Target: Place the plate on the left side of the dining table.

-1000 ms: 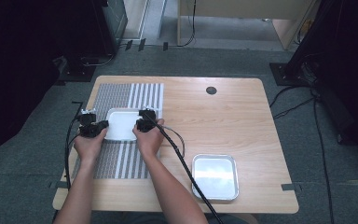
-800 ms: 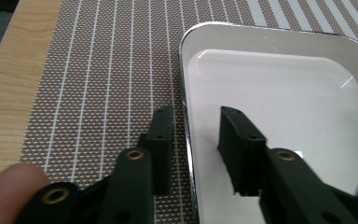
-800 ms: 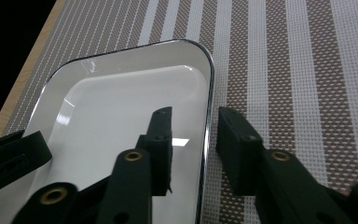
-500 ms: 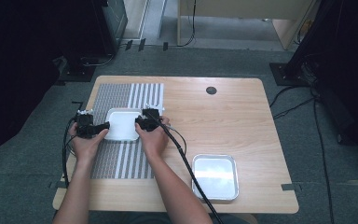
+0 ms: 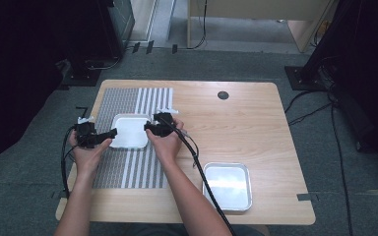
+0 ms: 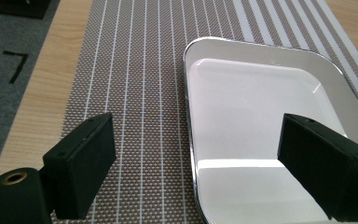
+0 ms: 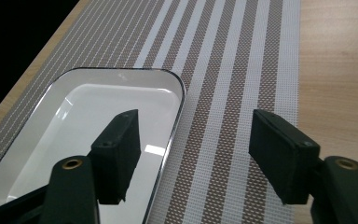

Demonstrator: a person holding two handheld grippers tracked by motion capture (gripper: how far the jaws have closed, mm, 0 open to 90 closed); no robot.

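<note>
High view: a white tray [image 5: 129,131] on the striped mat [image 5: 128,167] is flanked by left gripper [image 5: 109,133] and right gripper [image 5: 149,128].

Left gripper view: jaws wide, straddling the rim.

Right gripper view: likewise wide; closing on both edges is judged next.

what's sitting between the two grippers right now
A white tray on the striped mat lies between the left gripper and right gripper, seen in the high view.
</note>
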